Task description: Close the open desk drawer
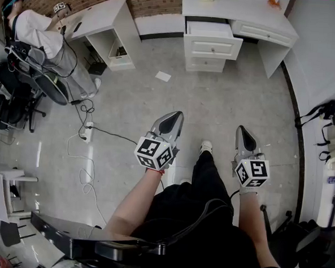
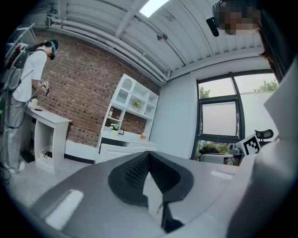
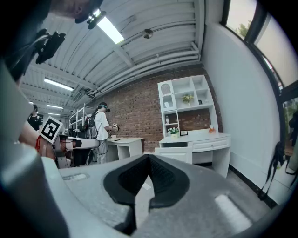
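Observation:
A white desk (image 1: 259, 17) stands at the far side of the room. Its top drawer (image 1: 212, 38) is pulled out over the drawer stack, and the same drawer (image 3: 176, 154) shows as a white front in the right gripper view. The left gripper view shows the desk (image 2: 122, 148) small and far off. My left gripper (image 1: 170, 123) and right gripper (image 1: 244, 136) hover above the floor, well short of the desk, both pointing toward it. Each has its jaws together with nothing between them. The left gripper (image 2: 149, 157) and right gripper (image 3: 149, 159) touch nothing.
A second white desk (image 1: 101, 18) stands at the far left, with a person (image 1: 37, 31) at it. Cables and a power strip (image 1: 86, 132) lie on the floor to the left. A paper scrap (image 1: 163, 76) lies before the drawers. A wall runs along the right.

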